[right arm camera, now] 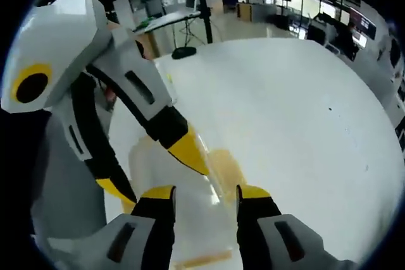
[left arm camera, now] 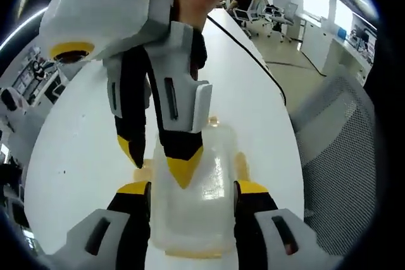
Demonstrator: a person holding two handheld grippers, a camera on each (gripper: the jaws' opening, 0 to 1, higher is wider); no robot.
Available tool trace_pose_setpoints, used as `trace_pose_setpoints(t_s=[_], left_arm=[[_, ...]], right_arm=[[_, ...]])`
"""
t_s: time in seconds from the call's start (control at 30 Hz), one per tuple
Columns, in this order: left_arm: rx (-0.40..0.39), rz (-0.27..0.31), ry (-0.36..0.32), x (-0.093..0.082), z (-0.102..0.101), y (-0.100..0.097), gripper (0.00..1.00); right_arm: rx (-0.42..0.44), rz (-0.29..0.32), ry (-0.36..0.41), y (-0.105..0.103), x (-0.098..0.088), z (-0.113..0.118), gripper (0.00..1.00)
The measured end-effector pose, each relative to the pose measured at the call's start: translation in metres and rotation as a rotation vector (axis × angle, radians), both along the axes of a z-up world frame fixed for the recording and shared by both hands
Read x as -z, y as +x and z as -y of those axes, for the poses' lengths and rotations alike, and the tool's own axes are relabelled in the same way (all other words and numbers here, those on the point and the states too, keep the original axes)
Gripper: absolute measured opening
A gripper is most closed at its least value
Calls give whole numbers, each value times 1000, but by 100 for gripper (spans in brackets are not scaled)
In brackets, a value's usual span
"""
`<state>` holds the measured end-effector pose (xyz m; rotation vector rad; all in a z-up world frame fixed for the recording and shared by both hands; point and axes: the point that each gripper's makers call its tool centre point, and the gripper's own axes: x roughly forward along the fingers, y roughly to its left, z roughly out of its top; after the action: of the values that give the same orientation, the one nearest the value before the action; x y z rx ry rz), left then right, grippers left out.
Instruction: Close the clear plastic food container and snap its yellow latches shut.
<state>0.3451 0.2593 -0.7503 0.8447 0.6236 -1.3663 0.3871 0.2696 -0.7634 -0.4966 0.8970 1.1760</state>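
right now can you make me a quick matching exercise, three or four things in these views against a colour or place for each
Things:
1. container
2. latch
3. table
4. office chair

Descriptions:
A. white surface
B. grey mesh, beside the table
C. clear plastic, between the left gripper's jaws
D. yellow, on the container's edge

Pairs: 1-C, 2-D, 3-A, 4-B

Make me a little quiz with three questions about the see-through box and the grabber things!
1. True or false: the clear container sits on a white table.
2. What colour are the tips of the left hand-held gripper?
A. yellow
B. green
C. red
3. Fill in: in the left gripper view, the right hand-held gripper reaches down over the container from ____.

Key: 1 true. 2 A. 3 above.
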Motion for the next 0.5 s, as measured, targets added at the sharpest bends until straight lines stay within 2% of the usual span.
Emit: trace_pose_setpoints(t_s=[0.1,0.17,0.27,0.5], left_arm=[[4,-8,22,6,0,-4,49],[8,-2,39,9,-1,-7,49],[-5,-1,28,5,-1,-5,49],[-57,59,37,3,-4,-3,53]], right_arm=[[-29,9,-30,-3,5,3,35],[-20,3,-21,-2,4,3,35],[-20,4,-21,-2,4,3,36],[-28,-2,-31,-1,4,3,35]])
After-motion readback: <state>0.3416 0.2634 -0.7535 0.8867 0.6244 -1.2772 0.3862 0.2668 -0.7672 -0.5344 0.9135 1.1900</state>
